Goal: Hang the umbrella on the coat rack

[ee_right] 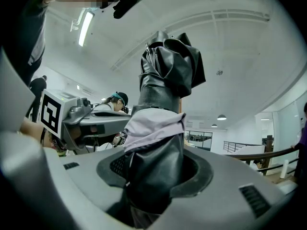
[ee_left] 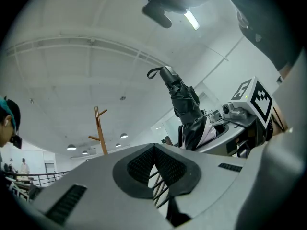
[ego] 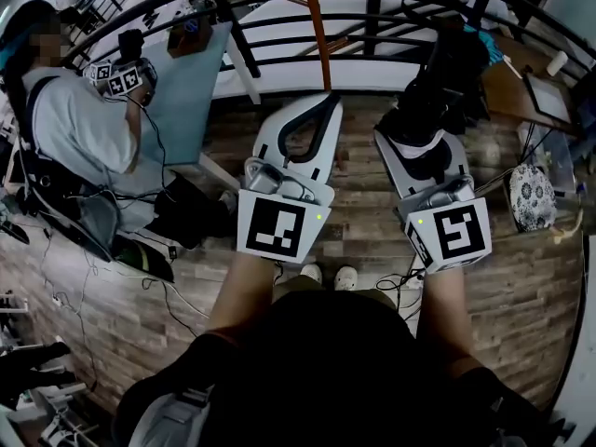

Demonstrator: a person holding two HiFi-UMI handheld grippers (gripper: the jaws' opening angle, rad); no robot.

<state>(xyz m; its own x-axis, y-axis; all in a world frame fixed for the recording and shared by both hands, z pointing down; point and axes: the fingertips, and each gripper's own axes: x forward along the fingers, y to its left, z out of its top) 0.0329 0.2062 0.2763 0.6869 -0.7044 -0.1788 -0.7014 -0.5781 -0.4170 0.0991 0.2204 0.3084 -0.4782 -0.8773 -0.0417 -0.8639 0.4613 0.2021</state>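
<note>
In the head view, the left gripper (ego: 318, 112) sat at 12 o'clock and the right gripper (ego: 430, 124) at 1 o'clock, side by side and apart. The umbrella (ego: 449, 68) stood between the right gripper's jaws and reached on toward 1 o'clock. The coat rack (ego: 315, 21) rose at 12 o'clock beyond the left gripper, before the railing (ego: 233, 31). A seated person (ego: 84, 128) was at 10 o'clock, beside a desk (ego: 191, 87) at 11 o'clock.

The wood-plank floor (ego: 521, 315) spans the head view. Black cables (ego: 84, 287) trail across it at lower left, a patterned bag (ego: 533, 196) sits at the right edge, and two pale shoes (ego: 312, 273) stand at centre.
</note>
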